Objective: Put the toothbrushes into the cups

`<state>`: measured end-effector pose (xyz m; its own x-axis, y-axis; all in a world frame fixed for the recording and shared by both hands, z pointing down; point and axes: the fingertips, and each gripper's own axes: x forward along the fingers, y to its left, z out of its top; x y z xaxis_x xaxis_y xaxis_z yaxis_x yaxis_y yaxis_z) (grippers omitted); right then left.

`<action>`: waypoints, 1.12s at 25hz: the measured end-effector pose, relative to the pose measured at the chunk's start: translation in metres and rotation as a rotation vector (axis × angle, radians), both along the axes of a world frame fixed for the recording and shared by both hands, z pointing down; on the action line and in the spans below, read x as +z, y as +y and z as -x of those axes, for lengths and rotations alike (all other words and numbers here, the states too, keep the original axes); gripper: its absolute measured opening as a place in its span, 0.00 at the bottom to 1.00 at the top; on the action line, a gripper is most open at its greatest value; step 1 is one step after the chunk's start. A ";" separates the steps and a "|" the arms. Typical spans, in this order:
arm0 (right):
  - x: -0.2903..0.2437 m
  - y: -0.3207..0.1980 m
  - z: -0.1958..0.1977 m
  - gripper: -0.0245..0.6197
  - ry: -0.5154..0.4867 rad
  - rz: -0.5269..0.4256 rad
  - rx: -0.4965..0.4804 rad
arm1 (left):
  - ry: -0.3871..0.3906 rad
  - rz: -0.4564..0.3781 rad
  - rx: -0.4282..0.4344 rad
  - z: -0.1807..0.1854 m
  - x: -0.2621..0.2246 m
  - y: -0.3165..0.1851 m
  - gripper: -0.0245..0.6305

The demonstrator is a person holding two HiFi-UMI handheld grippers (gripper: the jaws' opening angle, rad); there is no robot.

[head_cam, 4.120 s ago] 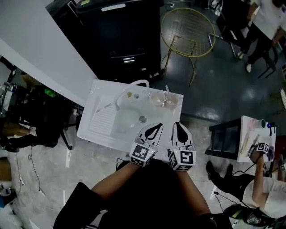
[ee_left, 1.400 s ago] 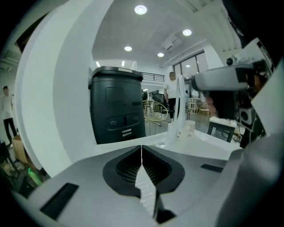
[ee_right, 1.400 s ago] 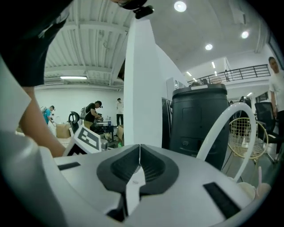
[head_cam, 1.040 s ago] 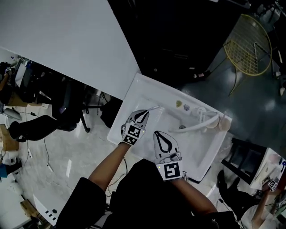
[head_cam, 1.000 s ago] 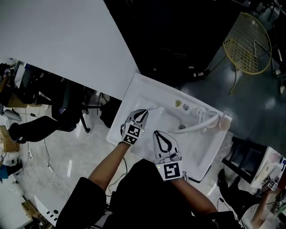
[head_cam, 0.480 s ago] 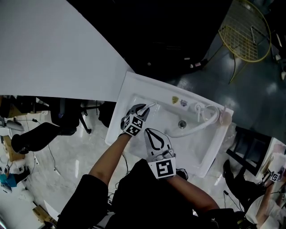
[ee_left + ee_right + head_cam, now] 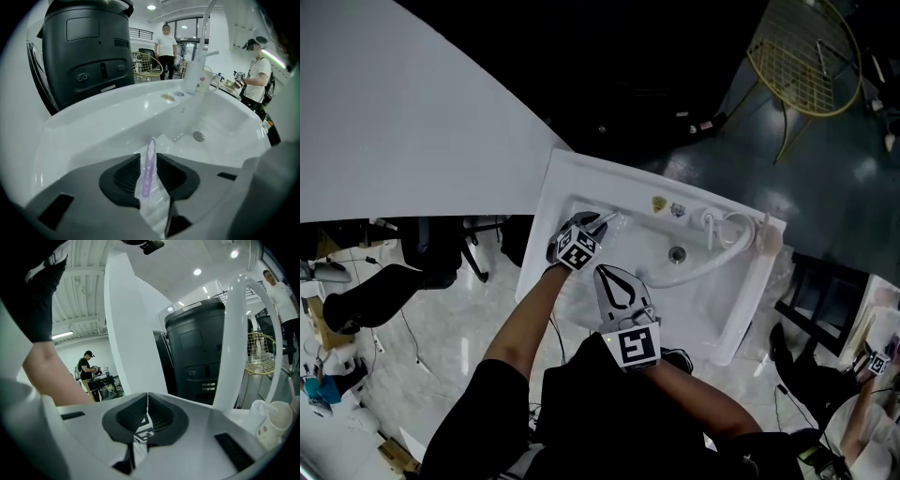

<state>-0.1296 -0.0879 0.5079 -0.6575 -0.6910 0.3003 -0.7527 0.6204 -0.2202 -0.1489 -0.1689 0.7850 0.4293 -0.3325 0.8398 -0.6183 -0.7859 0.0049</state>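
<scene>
On the near ledge of the white ceramic sink lies the translucent purple toothbrush, not yet gripped. The pale cups stand well apart at the sink's far end, so the whole carry remains. Tilted steeply down, the left gripper straddles it, jaws just opened, pads clear. The right gripper hovers closed, empty.

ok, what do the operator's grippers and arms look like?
White plastic left tongs and right tongs, black ribbed pads, a black-and-white square-marker cube on each. No cables visible. Person wears a black short-sleeved top.
</scene>
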 end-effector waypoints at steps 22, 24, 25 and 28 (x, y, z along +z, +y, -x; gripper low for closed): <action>0.023 0.007 -0.004 0.07 0.008 0.077 0.034 | -0.150 0.073 0.058 -0.009 0.014 0.002 0.15; 0.021 0.011 -0.002 0.07 0.001 0.079 0.035 | -0.173 0.039 0.054 -0.005 0.012 0.002 0.15; 0.020 0.012 -0.001 0.07 -0.005 0.078 0.036 | -0.171 0.028 0.042 -0.003 0.010 0.003 0.15; 0.016 0.014 0.000 0.07 -0.001 0.068 0.030 | -0.155 0.011 0.001 0.004 0.002 0.007 0.15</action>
